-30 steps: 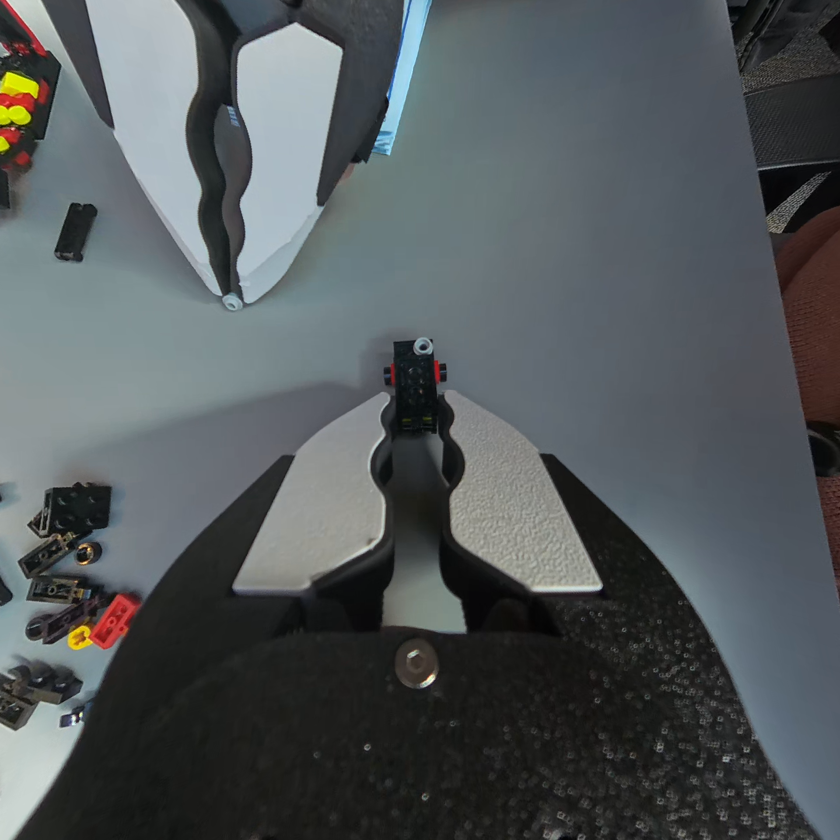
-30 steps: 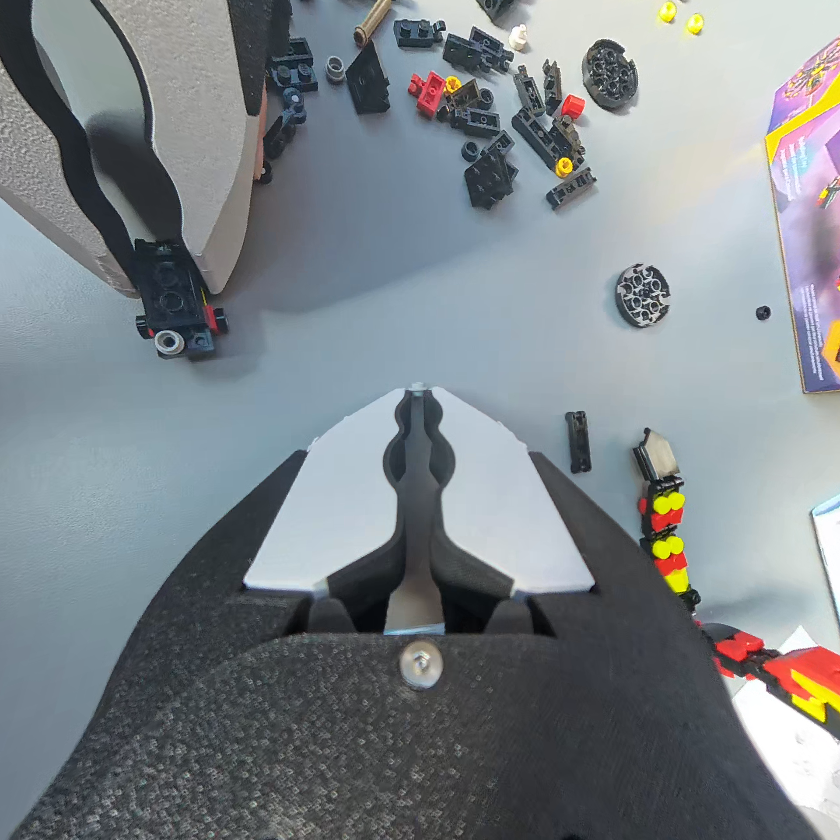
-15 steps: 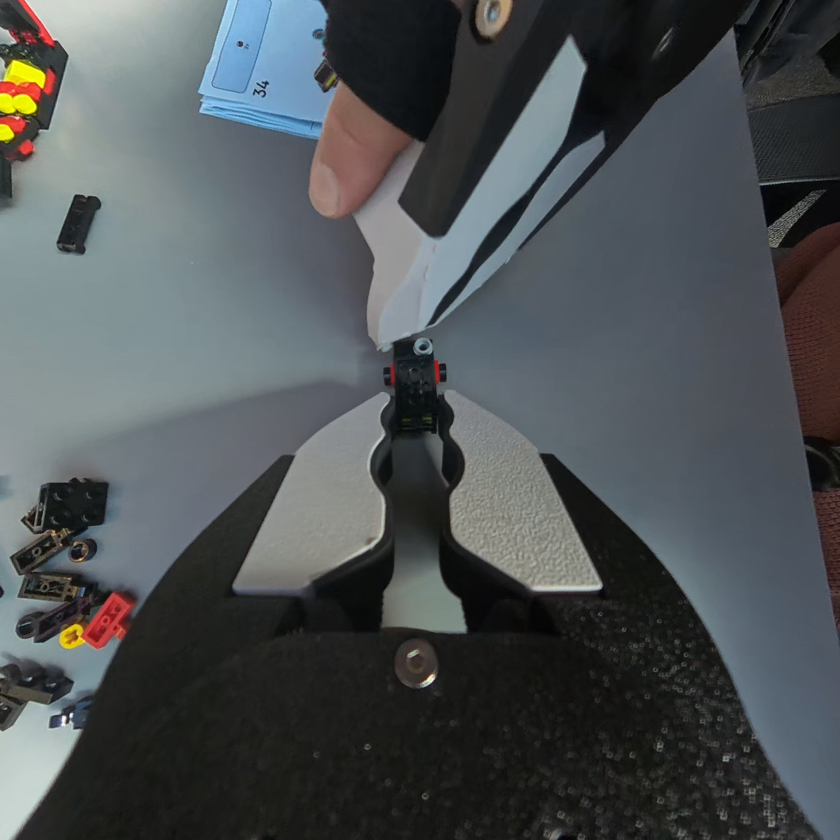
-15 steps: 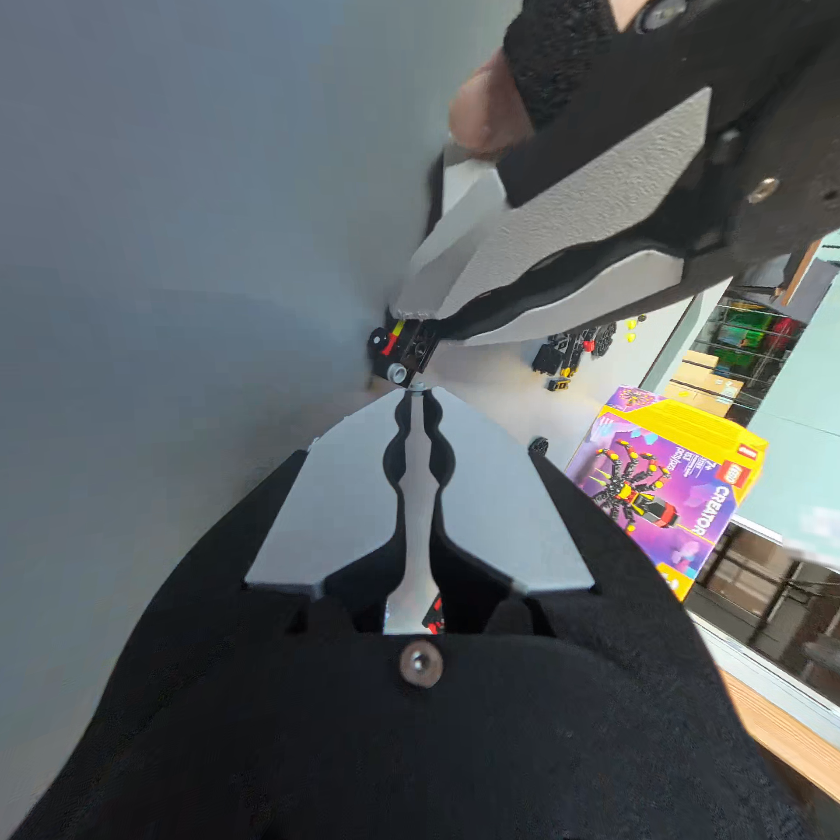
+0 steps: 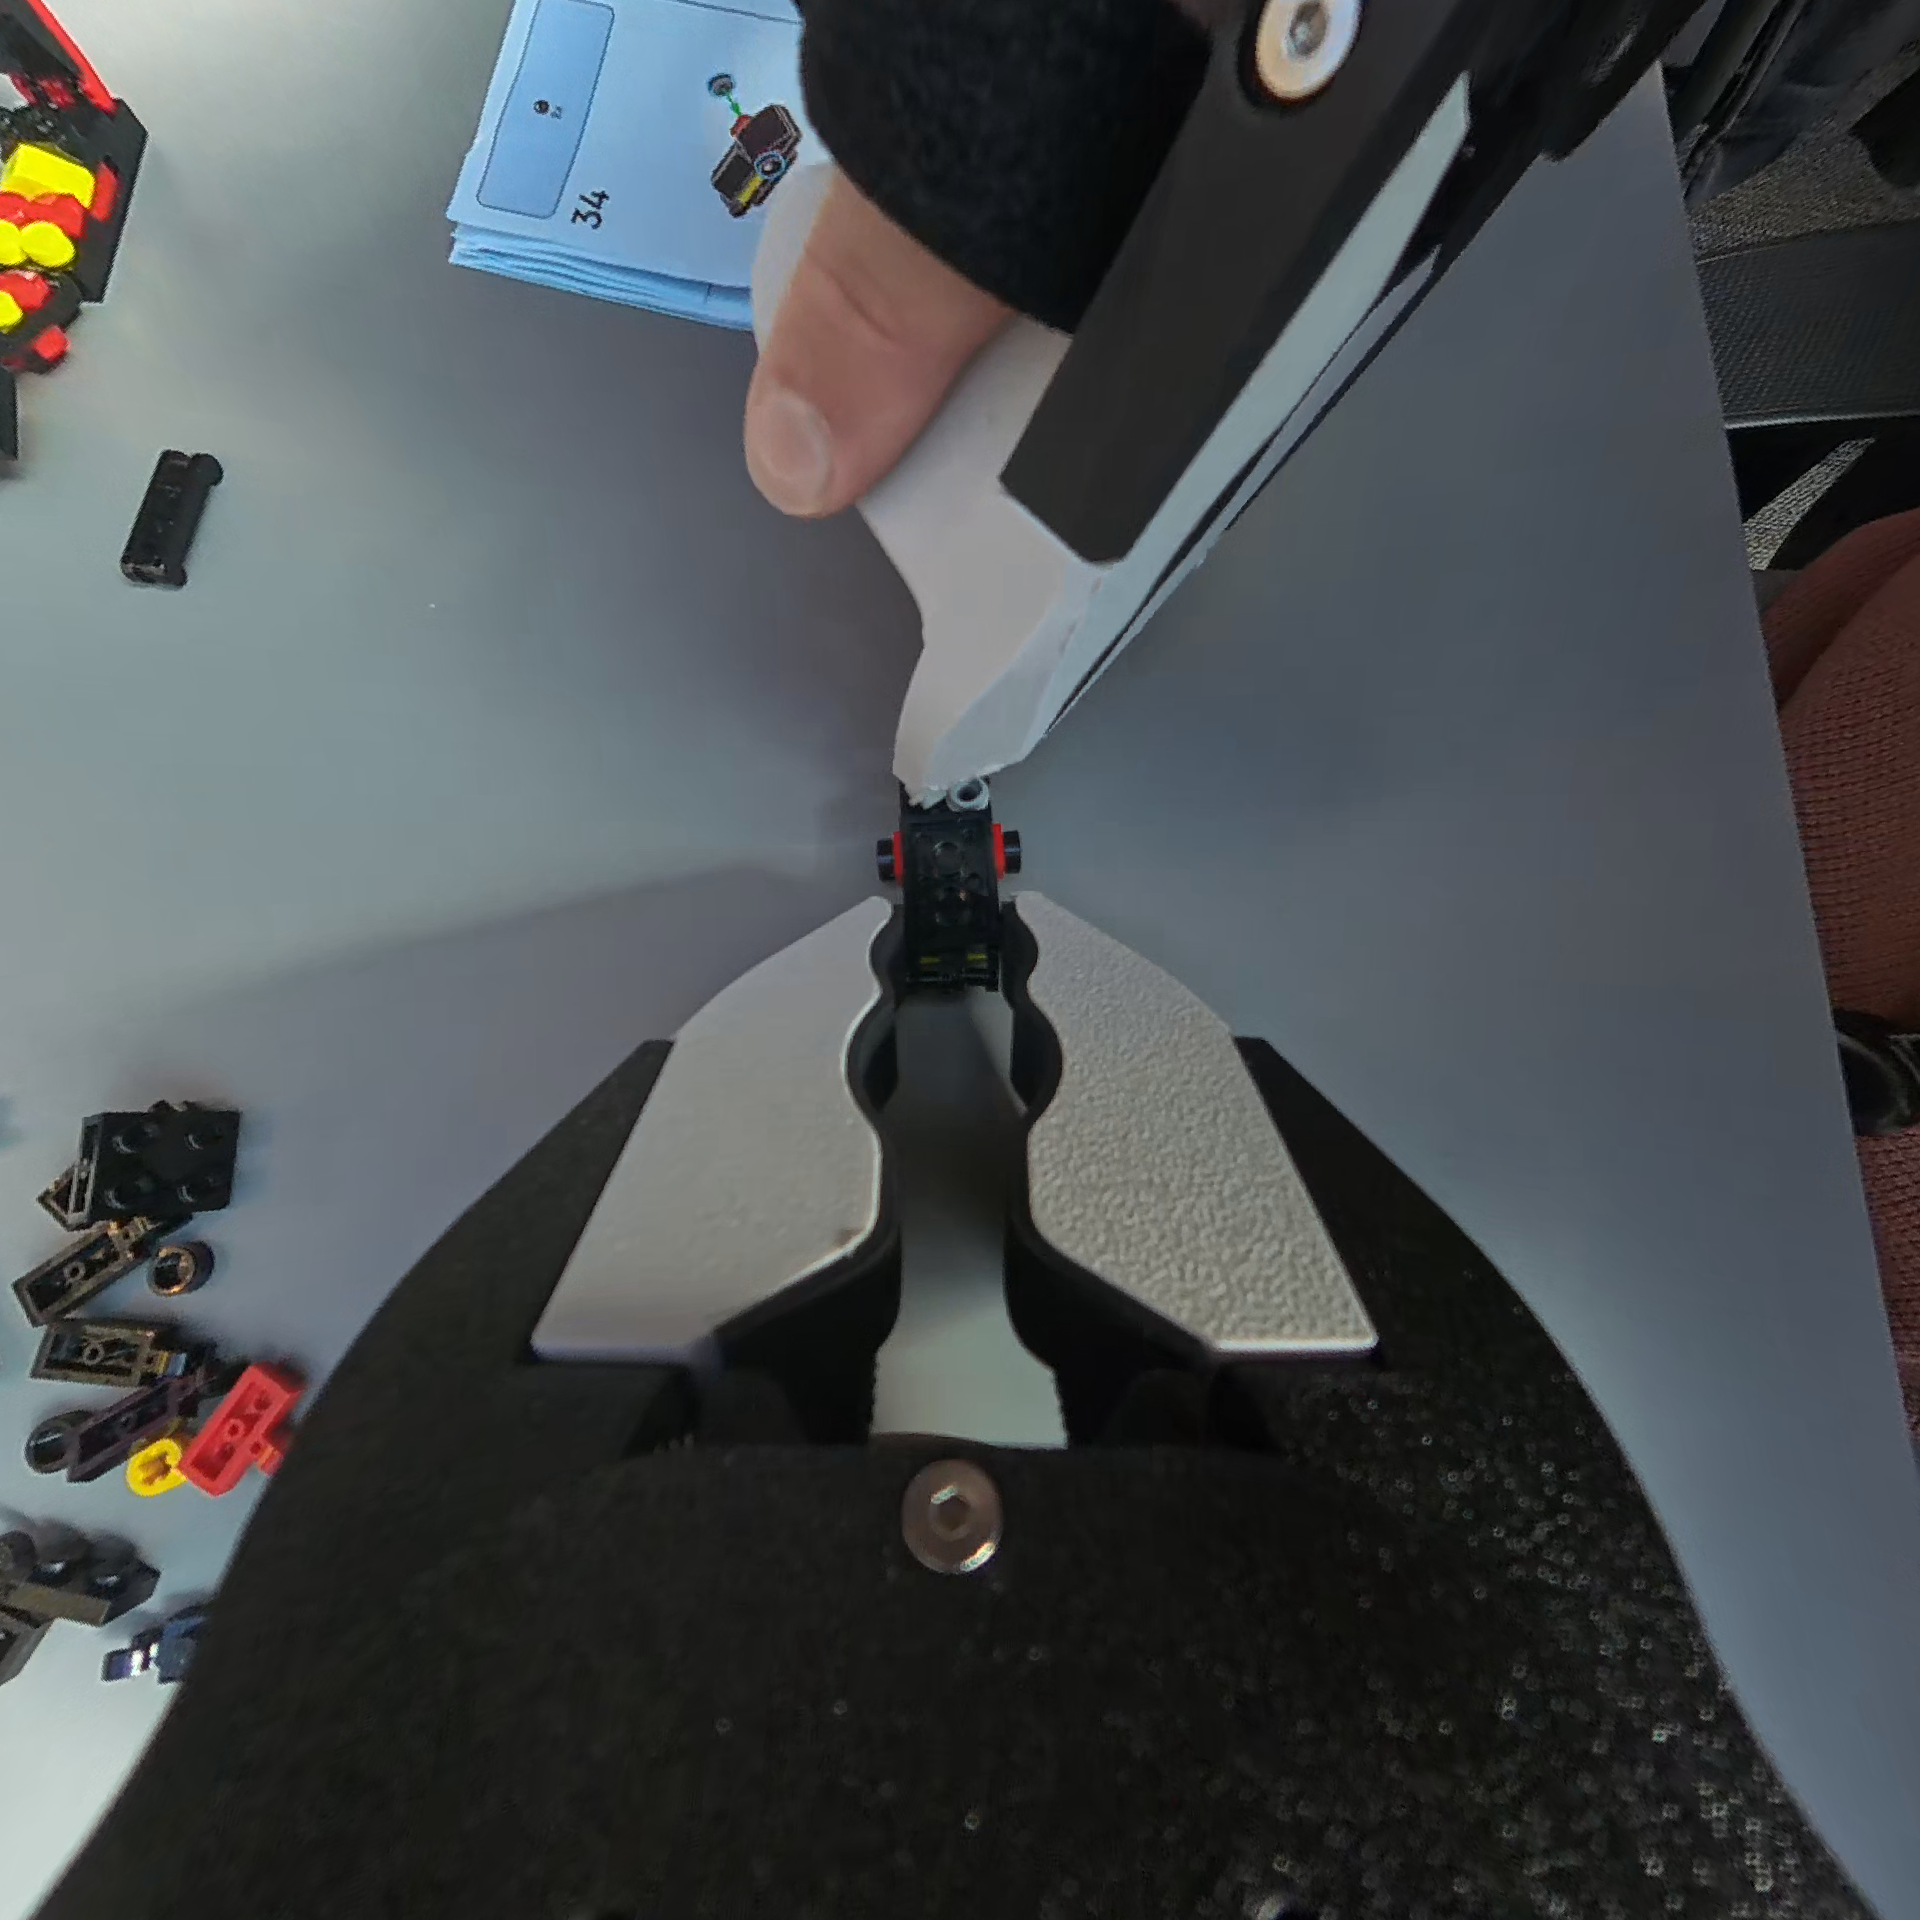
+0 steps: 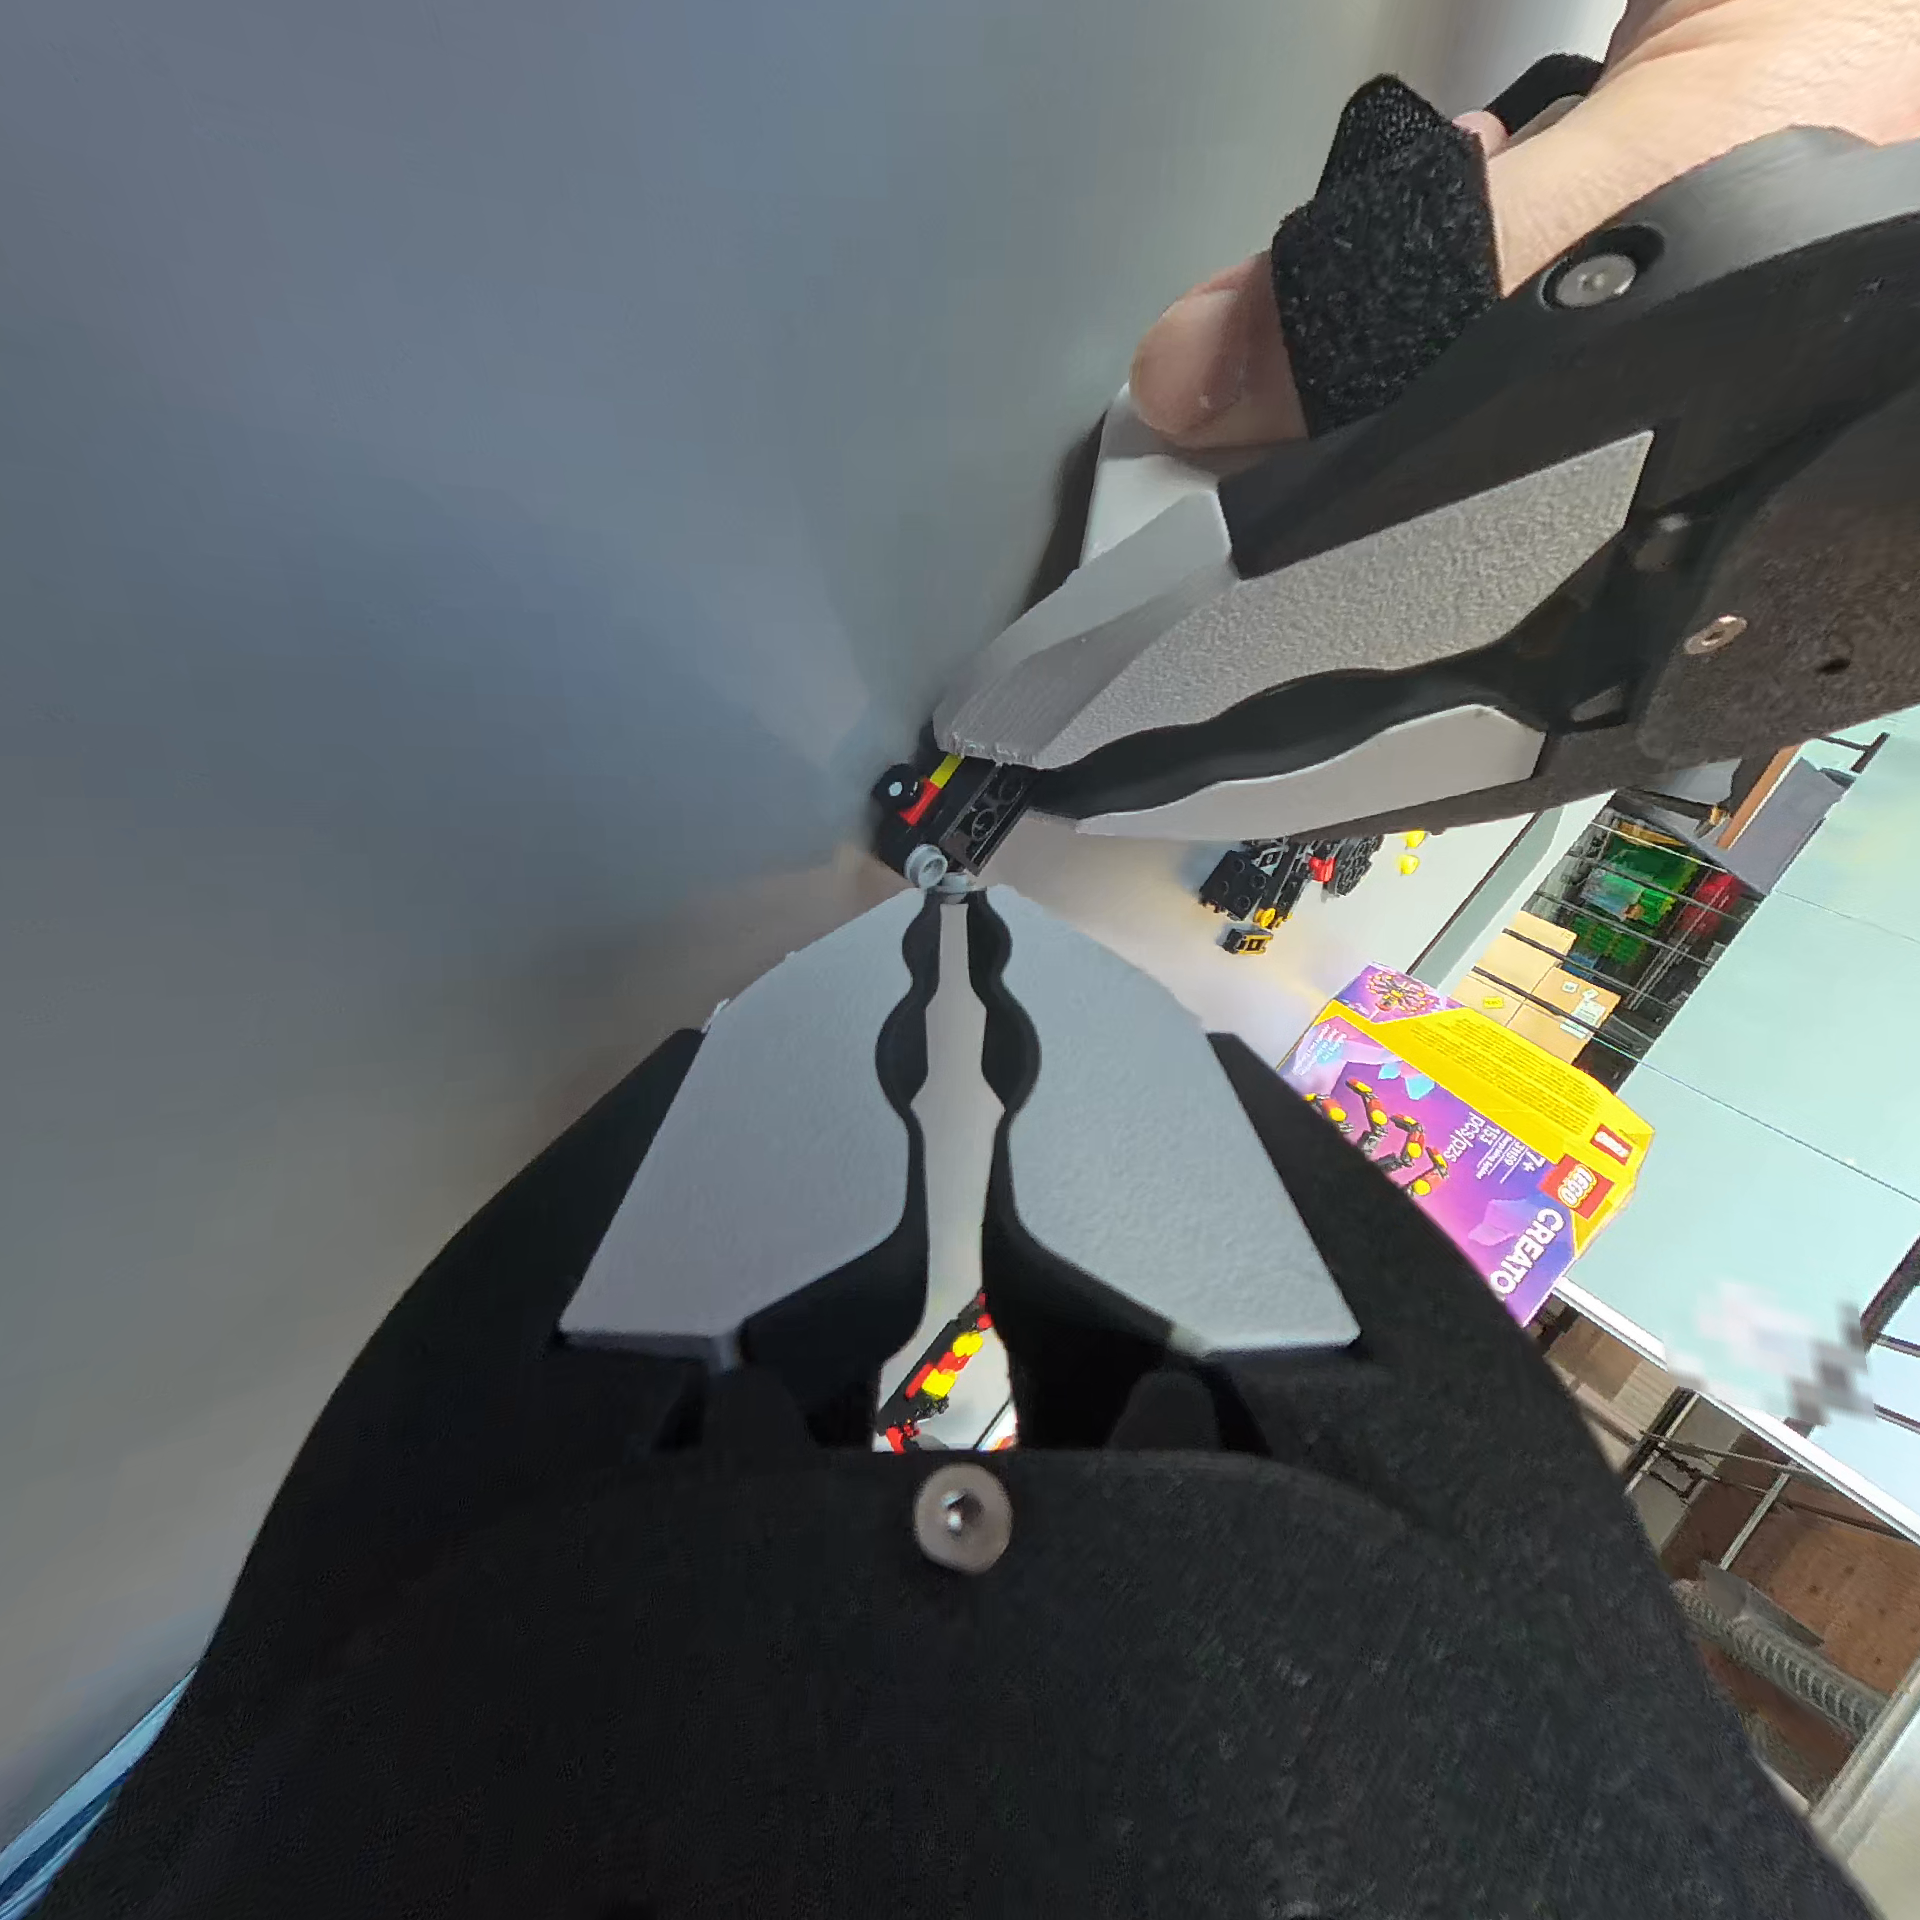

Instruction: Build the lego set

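My left gripper [image 5: 945, 927] is shut on a small black lego assembly [image 5: 943, 883] with red side pegs and a grey round stud [image 5: 968, 795] at its far end, held above the grey table [image 5: 520, 727]. My right gripper [image 6: 951, 902] is shut on a tiny grey round piece [image 6: 956, 881]. Its tips touch the far end of the assembly [image 6: 971, 821]. In the left wrist view the right gripper [image 5: 951, 777] comes down from the upper right, with a gloved hand on it. In the right wrist view the left gripper [image 6: 997, 774] reaches in from the right.
Loose black, red and yellow pieces [image 5: 145, 1309] lie at the left. A black piece [image 5: 166, 516], a black-red-yellow partial build [image 5: 47, 208] and a blue instruction booklet [image 5: 613, 197] lie farther back. A purple and yellow set box [image 6: 1475, 1132] stands on the table. The table edge [image 5: 1787, 935] runs down the right. Left and right tips are no more than a few centimetres apart. From either gripper's tips it is about 20 centimeters to the black-red-yellow partial build [image 5: 47, 208].
My right gripper has swung across from the left, tilted over and brought its tips with the grey piece onto the assembly's far end. My left gripper has held still.
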`<act>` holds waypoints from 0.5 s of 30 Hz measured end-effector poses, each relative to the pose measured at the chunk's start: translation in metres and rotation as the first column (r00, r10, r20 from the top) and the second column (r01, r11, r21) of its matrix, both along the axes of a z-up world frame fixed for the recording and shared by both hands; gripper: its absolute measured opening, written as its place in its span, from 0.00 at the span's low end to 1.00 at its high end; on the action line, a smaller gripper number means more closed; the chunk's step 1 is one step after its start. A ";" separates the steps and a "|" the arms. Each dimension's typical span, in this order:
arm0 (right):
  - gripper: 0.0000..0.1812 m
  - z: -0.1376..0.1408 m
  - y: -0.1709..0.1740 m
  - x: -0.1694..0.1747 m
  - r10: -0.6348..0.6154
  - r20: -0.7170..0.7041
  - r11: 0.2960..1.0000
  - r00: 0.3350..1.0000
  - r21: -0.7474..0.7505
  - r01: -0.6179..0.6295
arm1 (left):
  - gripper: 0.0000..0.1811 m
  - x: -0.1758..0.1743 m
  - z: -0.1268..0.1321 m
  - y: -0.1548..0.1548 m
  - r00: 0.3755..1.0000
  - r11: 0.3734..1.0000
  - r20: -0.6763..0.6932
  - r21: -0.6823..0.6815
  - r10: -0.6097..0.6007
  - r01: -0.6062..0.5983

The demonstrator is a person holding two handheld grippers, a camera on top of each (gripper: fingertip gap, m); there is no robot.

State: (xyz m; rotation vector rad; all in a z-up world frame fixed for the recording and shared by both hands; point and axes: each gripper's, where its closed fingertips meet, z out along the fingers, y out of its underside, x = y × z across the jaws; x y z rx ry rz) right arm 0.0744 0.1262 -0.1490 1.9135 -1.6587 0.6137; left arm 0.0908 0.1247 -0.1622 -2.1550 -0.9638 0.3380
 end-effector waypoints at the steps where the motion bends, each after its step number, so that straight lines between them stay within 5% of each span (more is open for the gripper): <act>1: 0.03 -0.001 0.000 0.000 0.003 -0.012 1.000 1.000 0.004 -0.003 | 0.09 0.000 0.000 0.000 1.000 1.000 0.000 0.000 0.000 0.000; 15: 0.04 0.000 0.001 0.002 0.000 -0.006 0.999 1.000 0.047 0.001 | 0.09 0.000 0.000 0.000 1.000 1.000 -0.005 0.000 -0.003 0.003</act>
